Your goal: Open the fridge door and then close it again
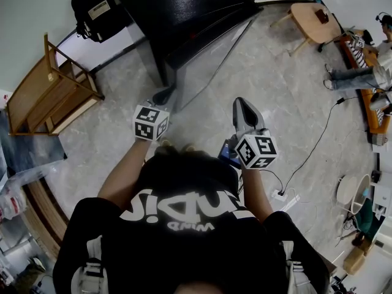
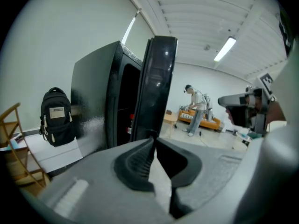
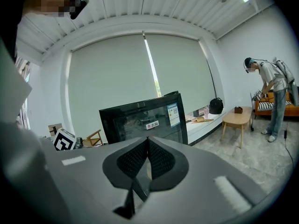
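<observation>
The black fridge stands at the top of the head view, its glass door swung partly open toward me. My left gripper is at the door's free edge, near its lower corner. In the left gripper view its jaws are shut tip to tip right at the door's edge, with the dark gap into the fridge to the left; I cannot tell if they touch it. My right gripper is held to the right, shut and holding nothing, facing the door's glass front.
A black backpack leans on the wall left of the fridge. A wooden frame chair is at the left. A round wooden table, a person and a sofa are at the right. A cable and power strip lie on the floor.
</observation>
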